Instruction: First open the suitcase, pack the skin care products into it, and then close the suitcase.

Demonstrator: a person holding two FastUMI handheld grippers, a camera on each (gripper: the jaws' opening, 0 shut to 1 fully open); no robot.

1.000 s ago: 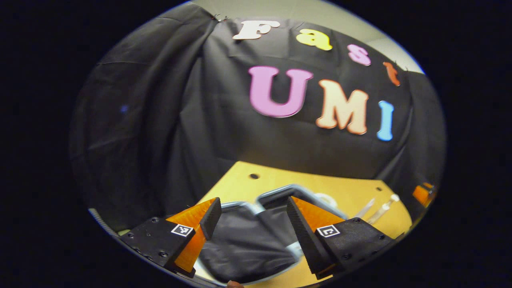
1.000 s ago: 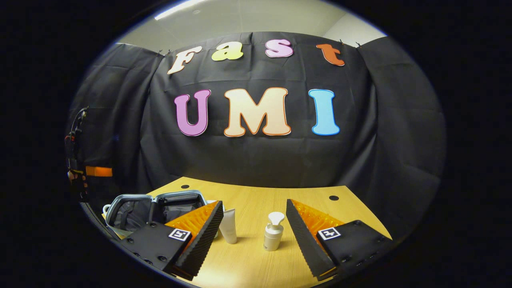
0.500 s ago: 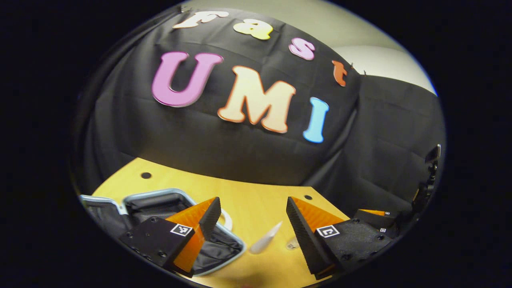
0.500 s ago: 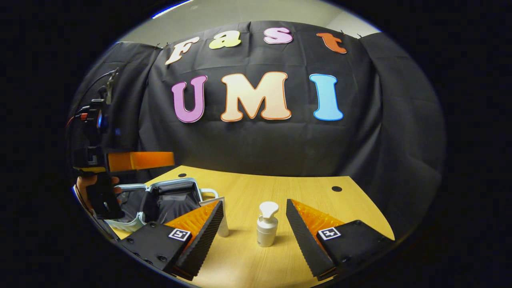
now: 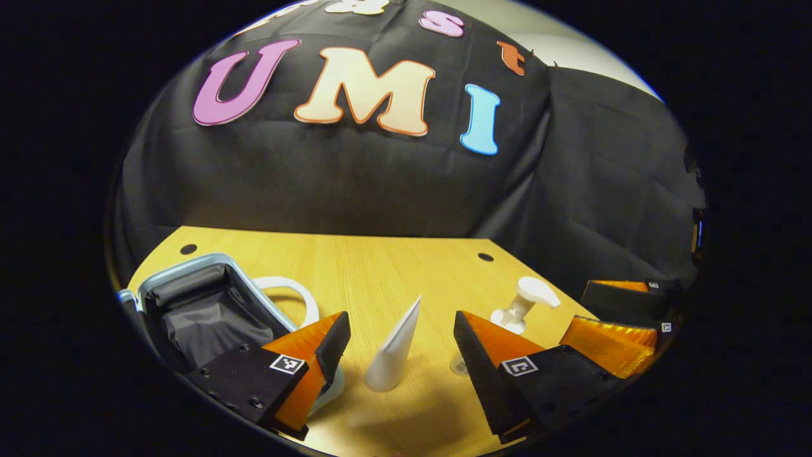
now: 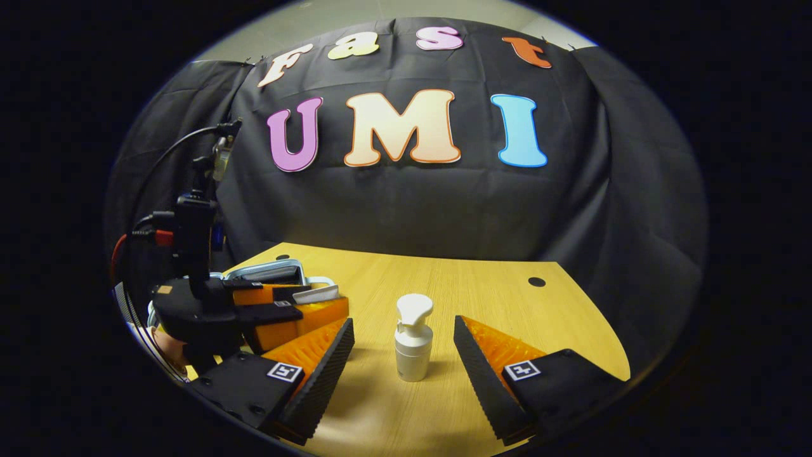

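Left gripper view: left gripper (image 5: 401, 343) gapes around the upright tube (image 5: 392, 349) at lower centre; right gripper (image 6: 403, 349) gapes before the pump bottle (image 6: 413, 346).

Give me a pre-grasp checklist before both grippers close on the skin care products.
1. Suitcase open: ok.
2. Left gripper open: ok.
3. White tube standing between the left gripper's fingers, untouched: ok.
4. Right gripper open: ok.
5. Pump bottle upright, centred between the right gripper's fingers: ok.
6. Fingers low enough on each product: cannot tell.
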